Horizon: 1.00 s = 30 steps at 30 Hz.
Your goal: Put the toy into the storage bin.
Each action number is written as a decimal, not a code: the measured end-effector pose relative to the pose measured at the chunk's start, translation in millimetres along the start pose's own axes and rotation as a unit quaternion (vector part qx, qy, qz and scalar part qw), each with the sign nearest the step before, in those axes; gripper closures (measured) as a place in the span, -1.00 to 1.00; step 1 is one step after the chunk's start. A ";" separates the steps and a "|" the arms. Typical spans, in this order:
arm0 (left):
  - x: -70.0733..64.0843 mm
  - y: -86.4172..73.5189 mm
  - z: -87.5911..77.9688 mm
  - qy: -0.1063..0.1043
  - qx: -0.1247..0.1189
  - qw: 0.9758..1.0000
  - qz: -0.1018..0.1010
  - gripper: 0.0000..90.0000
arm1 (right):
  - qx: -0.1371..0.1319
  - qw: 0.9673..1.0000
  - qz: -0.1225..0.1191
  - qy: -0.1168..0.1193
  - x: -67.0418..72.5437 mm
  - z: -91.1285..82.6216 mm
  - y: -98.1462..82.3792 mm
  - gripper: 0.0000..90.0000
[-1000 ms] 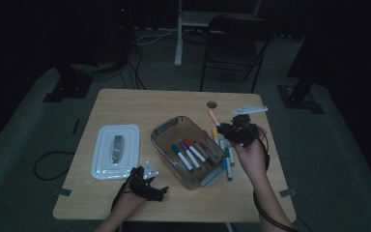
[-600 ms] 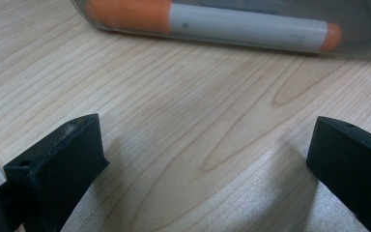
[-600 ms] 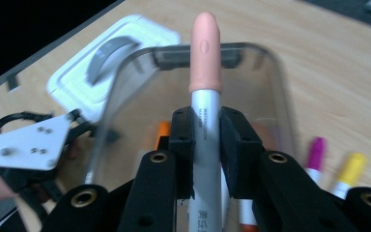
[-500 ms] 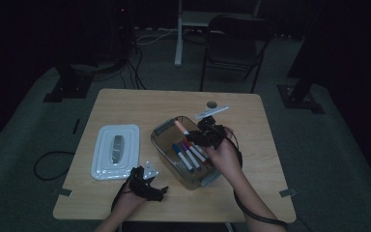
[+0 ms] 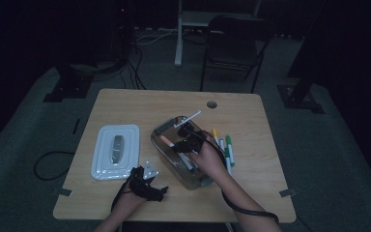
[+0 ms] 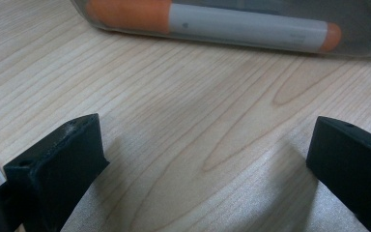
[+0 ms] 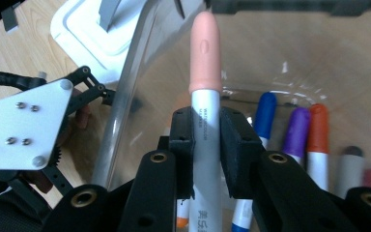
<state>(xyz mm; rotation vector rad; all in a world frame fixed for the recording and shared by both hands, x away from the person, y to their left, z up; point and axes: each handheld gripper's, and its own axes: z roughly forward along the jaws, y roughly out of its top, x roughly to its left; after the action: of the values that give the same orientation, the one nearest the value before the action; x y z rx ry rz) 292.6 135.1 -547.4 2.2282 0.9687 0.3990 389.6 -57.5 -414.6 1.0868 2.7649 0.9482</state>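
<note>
Over the clear plastic bin [image 5: 166, 140], the right gripper [image 7: 206, 145] clamps a peach-capped marker [image 7: 205, 58], its long axis running straight out between the jaws above the markers lying inside. Beside the bin, the left gripper [image 6: 207, 159] rests open and empty.

Both hand-held grippers black w/ brass-ringed holes; left hand-held gripper [image 7: 29, 125] tops a grey triangular plate, 4 screws.

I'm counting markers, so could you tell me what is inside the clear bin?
The bin holds blue, purple, orange and grey markers; the right gripper covers their lower ends.
</note>
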 end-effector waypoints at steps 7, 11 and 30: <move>0.1 0.0 0.0 0.000 0.000 1.000 0.001 -0.99 | 0.042 0.999 0.004 0.008 -2.1 23.5 2.0 0.70; 0.0 0.0 0.0 0.000 0.000 1.000 0.001 -0.99 | 0.060 0.998 0.007 0.009 -3.5 32.1 2.6 0.70; 0.0 0.0 0.0 0.000 0.000 1.000 0.000 -0.99 | 0.134 0.991 0.001 0.005 -1.1 58.4 3.7 0.69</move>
<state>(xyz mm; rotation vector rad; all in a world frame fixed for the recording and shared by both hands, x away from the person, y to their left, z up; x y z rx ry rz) 292.6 135.2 -547.4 2.2286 0.9678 0.3996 406.2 -25.0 -460.4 1.1178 2.9622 0.5945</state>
